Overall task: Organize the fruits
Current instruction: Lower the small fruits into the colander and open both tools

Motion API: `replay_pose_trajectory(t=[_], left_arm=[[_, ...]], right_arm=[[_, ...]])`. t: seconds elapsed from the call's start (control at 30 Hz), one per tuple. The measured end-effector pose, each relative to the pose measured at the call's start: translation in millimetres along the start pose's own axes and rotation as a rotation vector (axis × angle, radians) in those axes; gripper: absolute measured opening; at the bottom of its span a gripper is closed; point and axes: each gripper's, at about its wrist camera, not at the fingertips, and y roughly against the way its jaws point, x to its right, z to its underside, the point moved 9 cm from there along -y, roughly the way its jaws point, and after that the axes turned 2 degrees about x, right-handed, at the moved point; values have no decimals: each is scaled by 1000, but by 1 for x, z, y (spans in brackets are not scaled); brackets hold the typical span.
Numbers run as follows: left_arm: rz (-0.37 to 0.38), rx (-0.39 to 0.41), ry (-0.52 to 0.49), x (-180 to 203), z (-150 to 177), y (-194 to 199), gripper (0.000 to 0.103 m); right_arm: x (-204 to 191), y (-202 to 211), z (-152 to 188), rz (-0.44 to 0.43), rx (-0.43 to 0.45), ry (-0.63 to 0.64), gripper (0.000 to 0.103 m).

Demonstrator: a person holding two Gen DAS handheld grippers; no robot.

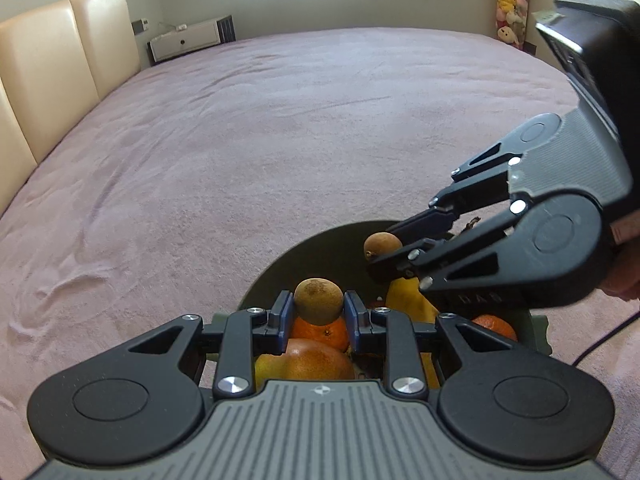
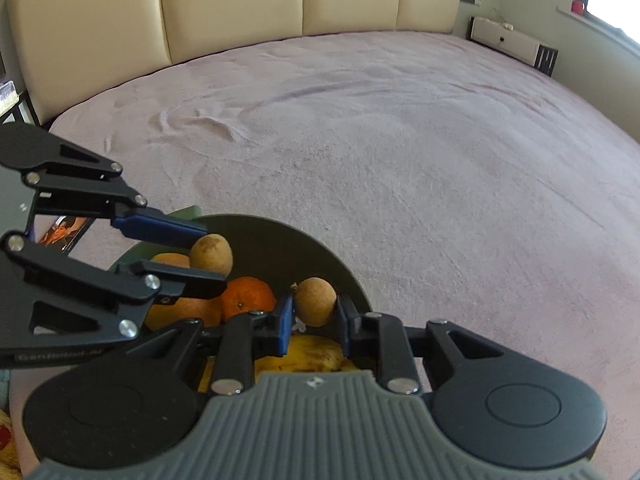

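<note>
**Two kiwis held over the bowl**

The bed (image 1: 280, 120) carries your dark bowl (image 1: 320, 248), near its edge at 6 o'clock, where both claws reach it. Inside lie oranges (image 1: 320, 332) and a banana (image 1: 408, 300). Your left claw (image 1: 319, 314) grips one kiwi (image 1: 319, 300); your right claw (image 2: 314, 320) grips another kiwi (image 2: 316, 300), both poised above the pile, probably to sort.

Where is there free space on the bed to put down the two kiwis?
The pink bedspread is bare from the bowl to the headboard and to the window wall. It is crowded in the bowl: oranges, bananas, and over it the left gripper and right gripper, each shut on a kiwi.
</note>
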Motion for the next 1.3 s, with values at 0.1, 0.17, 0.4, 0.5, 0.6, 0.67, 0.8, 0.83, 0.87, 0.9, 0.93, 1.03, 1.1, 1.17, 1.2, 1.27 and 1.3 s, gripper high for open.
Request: replay_pose_trajectory(t=[0.1,0.17,0.4,0.5,0.6,0.67,0.8,0.83,0.87,0.9,0.93,1.03,1.1,1.17,1.2,1.27,1.3], left_arm=[[14,-25,11,1,4,-5,30],[44,-39,45,1,6,-7,30],[77,-55,129,-5,9,-10,31],[71,-58,133,-5,9,-10,32],[71,-58,141,-7,7,-12,34],[72,-59,146,-9,7,-12,38],[77,-51,160,-10,5,-9,48],[77,-46,162,-10,4,-8,50],[78,-42,162,-10,3,-7,51],[80,-39,161,-9,2,-5,51],[80,-35,160,-8,0,-3,51],[82,-24,152,-5,-4,3,54],[83,-7,152,-3,-9,10,56],[84,16,153,-2,-15,20,60],[83,30,159,-1,-18,26,62],[87,60,173,1,-23,37,67],[84,71,181,2,-24,42,68]], right_arm=[[0,-7,2,-25,-26,-21,20],[-1,-10,3,-34,-45,-19,20],[-5,-20,3,-34,-72,-19,20],[-5,-20,3,-30,-77,-20,21],[-5,-19,1,-26,-79,-25,21],[-5,-18,1,-19,-78,-31,21],[-3,-11,1,3,-74,-49,21],[-3,-9,1,8,-73,-55,21],[-2,-5,1,11,-69,-61,21],[-1,-2,1,14,-65,-67,21],[-1,2,1,17,-63,-72,21],[1,14,1,38,-49,-87,22],[1,25,-1,58,-31,-106,25],[3,39,-2,88,-1,-136,33],[5,48,-3,107,15,-156,37],[7,66,-4,143,52,-201,43],[7,75,-4,163,71,-223,49]])
